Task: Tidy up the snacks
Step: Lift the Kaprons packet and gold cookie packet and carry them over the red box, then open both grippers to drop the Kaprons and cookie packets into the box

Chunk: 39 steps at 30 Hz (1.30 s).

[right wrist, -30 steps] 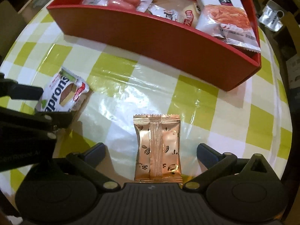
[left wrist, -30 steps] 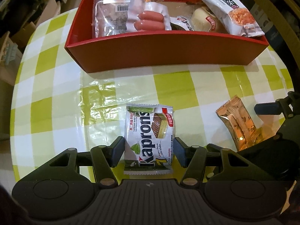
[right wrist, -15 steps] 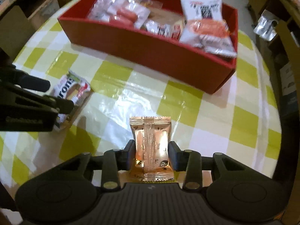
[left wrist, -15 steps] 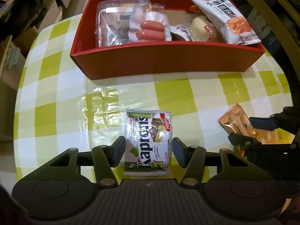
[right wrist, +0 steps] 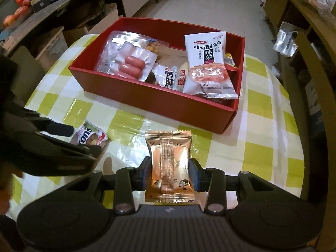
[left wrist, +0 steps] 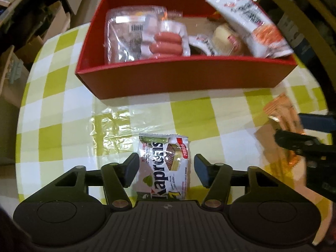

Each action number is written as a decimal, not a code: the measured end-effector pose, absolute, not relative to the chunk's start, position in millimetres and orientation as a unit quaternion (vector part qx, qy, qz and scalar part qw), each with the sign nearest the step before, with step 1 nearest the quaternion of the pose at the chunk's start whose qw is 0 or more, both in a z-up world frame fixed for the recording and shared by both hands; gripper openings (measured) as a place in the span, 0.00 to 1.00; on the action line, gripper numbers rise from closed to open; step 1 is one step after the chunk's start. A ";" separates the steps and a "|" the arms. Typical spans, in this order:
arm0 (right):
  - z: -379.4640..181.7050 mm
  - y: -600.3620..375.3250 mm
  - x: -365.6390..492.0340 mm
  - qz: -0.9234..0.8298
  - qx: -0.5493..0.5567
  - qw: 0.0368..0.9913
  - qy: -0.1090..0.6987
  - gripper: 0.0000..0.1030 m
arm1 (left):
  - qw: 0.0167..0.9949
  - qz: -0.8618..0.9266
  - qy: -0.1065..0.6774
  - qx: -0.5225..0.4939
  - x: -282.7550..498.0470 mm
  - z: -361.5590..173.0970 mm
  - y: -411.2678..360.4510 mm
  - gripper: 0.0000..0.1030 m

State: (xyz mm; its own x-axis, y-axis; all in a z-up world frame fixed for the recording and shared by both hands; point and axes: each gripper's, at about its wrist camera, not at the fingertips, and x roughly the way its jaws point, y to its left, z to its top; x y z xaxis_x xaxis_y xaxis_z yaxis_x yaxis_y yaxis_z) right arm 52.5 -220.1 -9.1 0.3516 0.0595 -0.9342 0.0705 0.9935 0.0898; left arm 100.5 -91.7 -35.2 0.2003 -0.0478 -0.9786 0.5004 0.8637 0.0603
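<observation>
- Two tongs: my right gripper [right wrist: 169, 173] pinches the copper foil snack pouch [right wrist: 169, 166] mid-sides, clear of the table.
- Left gripper [left wrist: 166, 171] half-open and opening, astride the white Kaprons wafer pack [left wrist: 164, 166], pads not touching.
- Both look light, crinkly, slippery; squeeze mid-body gently.
- Red cardboard box [right wrist: 210, 113] just beyond.

- Your right gripper [right wrist: 170, 173] points steeply down with its jaws closed tight on both sides of the gold packet [right wrist: 169, 163], held clear above the worktop [right wrist: 262, 138].
- Your left gripper [left wrist: 166, 171] also points steeply down; its jaws are opening, and both pads stand just apart from the Kaprons packet [left wrist: 166, 166] between them.
- Your left gripper sits low beside the right, to its left.
</observation>
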 end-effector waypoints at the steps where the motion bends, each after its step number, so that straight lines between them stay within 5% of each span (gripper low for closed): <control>1: -9.3 -219.8 53.0 -0.002 0.058 0.820 0.569 0.45 | 0.748 -0.180 0.609 0.192 101.3 -41.5 -93.6 0.67; 3: -11.3 -220.5 52.9 -0.002 0.056 0.819 0.571 0.45 | 0.753 -0.163 0.602 0.211 100.3 -47.3 -95.6 0.61; 5: -10.2 -222.4 52.7 -0.003 0.055 0.821 0.569 0.45 | 0.750 -0.158 0.605 0.216 99.0 -47.8 -93.0 0.40; 6: -9.0 -224.0 52.9 -0.003 0.057 0.822 0.567 0.45 | 0.741 -0.164 0.621 0.197 100.3 -48.5 -89.0 0.22; 39: 31.5 -247.4 144.6 -0.036 0.091 0.875 0.475 0.45 | 0.821 -0.166 0.537 0.100 186.4 30.4 -127.3 0.22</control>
State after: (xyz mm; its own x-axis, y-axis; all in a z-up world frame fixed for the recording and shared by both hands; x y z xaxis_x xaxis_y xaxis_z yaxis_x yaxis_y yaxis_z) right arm 144.6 -247.4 31.5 0.5466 0.0234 -0.8371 0.1485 0.9811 0.1244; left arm 186.4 -127.3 30.4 0.3683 -0.1655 -0.9149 0.3796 0.9250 -0.0146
